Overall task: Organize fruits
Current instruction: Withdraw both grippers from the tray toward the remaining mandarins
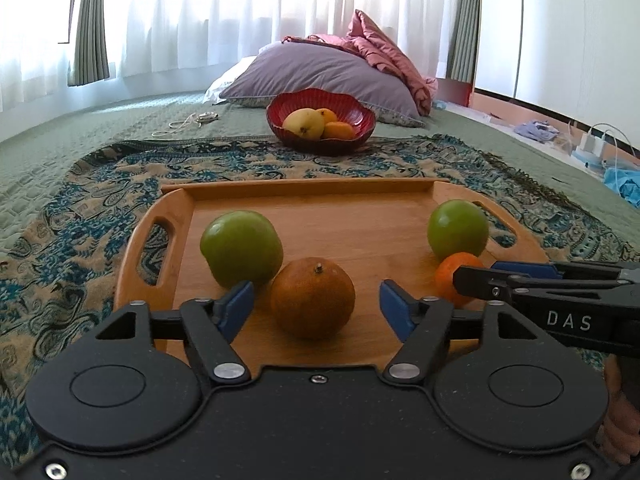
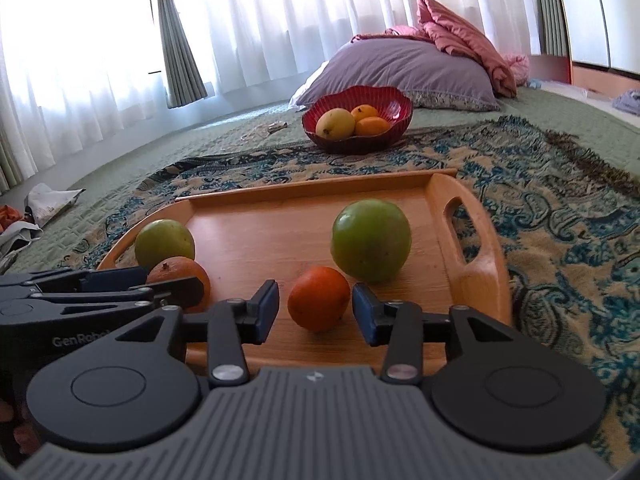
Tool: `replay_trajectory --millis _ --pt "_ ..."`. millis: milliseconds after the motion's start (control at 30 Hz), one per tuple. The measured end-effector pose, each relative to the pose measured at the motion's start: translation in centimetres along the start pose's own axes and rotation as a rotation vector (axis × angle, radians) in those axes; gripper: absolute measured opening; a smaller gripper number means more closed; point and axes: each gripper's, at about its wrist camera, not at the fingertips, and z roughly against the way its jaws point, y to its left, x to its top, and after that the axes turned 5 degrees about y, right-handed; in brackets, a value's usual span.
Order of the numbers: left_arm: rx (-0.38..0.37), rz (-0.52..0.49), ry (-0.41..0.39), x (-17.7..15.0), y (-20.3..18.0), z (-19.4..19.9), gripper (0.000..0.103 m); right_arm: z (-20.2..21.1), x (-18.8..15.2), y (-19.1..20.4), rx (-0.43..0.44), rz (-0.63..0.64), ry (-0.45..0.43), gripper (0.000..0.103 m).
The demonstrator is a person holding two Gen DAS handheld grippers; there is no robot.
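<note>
Both claws are spread: the left gripper (image 1: 316,306) around the big orange (image 1: 313,298), the right gripper (image 2: 315,306) around the small orange (image 2: 319,298). A bump could roll either.

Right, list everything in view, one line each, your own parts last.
green apples: two, green, on the tray, one each side
brownish orange: one, tray front, between open left jaws
small orange: one, bright, between open right jaws
wooden tray: one, tan, on the patterned throw
red bowl: one, behind tray, holding a yellow mango and two oranges
pillow: one, lilac, far back
pink quilt: one, behind pillow
left gripper: open
right gripper: open
</note>
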Motion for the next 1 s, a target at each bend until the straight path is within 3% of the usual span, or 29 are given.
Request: replay_trajectory --millis 367,733,1000 --pt "-0.046 -0.012 -0.034 -3.1 -1.4 4.9 0.084 4.1 -2.2 0.8 -0.061 0.136 -0.052 0.069" --pt "-0.095 -0.021 0.007 -5.8 -2.9 6.7 0.086 6.7 -5.1 0.5 -0.103 0.170 -0.050 0.072" --pt "-0.179 -0.038 0.073 -6.9 -4.5 7.3 0.065 7.5 -6.2 0.2 -0.118 0.193 -0.033 0.072"
